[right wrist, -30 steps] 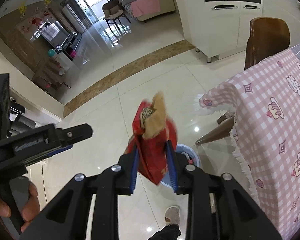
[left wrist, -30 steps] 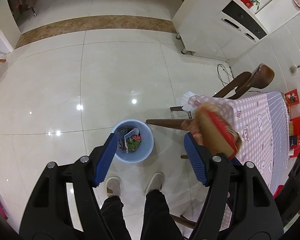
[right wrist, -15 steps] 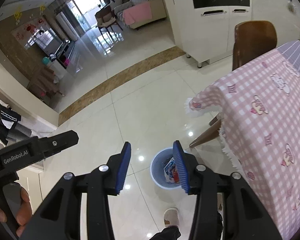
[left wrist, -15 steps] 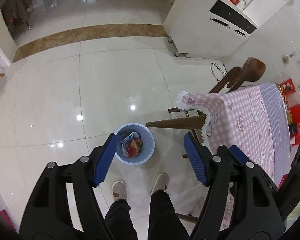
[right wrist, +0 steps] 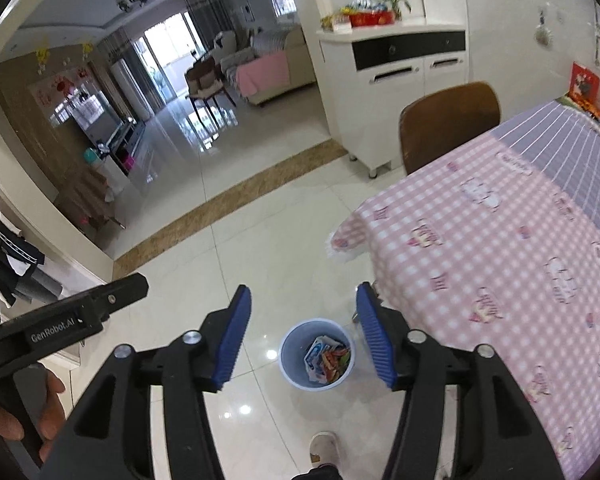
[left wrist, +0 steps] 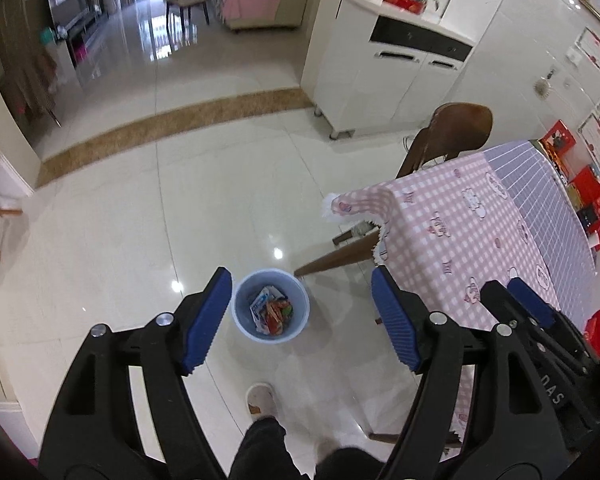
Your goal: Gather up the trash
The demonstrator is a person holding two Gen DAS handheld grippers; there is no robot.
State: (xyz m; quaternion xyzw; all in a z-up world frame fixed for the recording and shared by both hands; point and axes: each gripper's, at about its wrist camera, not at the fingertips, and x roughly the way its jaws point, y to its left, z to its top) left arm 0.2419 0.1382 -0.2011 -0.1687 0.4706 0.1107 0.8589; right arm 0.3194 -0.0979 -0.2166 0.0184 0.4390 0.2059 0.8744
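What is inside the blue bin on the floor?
The blue bin holds a loose pile of wrappers: a white-and-blue packet on top, with red, orange and green ones beside it. Whatever lies under that pile, and the bin's bottom, is covered.

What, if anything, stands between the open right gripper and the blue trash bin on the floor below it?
Nothing visible does. The right gripper is open and empty, and the blue trash bin lies directly below; the table stands off to the side.

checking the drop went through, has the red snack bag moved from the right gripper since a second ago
Yes. The right gripper is open and empty, and the bag is no longer between its fingers. Red wrappers lie in the blue bin on the floor beside the table.
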